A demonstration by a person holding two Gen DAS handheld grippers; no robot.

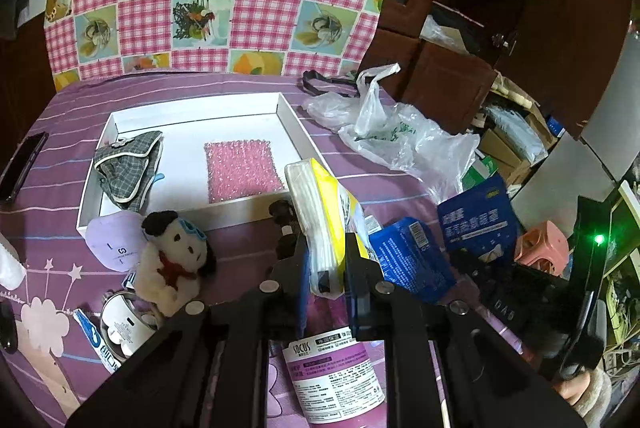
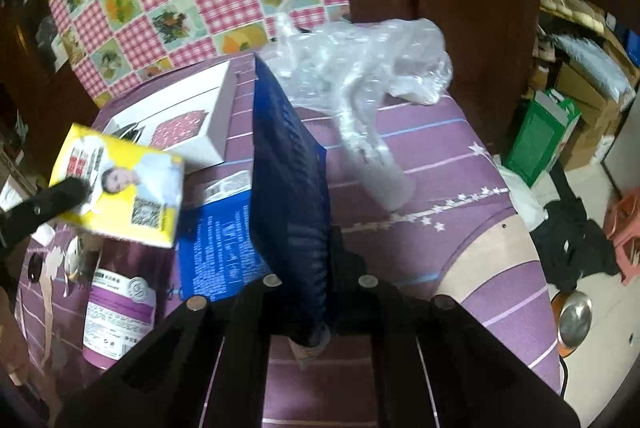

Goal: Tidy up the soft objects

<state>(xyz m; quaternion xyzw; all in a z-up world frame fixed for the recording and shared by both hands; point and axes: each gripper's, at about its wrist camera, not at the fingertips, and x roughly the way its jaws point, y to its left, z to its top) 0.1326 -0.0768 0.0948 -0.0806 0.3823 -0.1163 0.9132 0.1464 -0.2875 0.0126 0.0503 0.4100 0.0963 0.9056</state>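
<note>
My left gripper is shut on a yellow and white tissue pack, which it holds upright above the purple bedspread; the same pack shows at the left of the right wrist view. My right gripper is shut on a dark blue flat pouch that stands on edge between its fingers; this pouch also shows in the left wrist view. An open white box holds a grey checked cloth and a pink textured pad. A plush dog lies in front of the box.
A second blue pack lies flat on the bedspread beside a purple-labelled tub. A crumpled clear plastic bag lies at the back right. A lilac pouch and a phone lie at the left. Boxes crowd the floor at the right.
</note>
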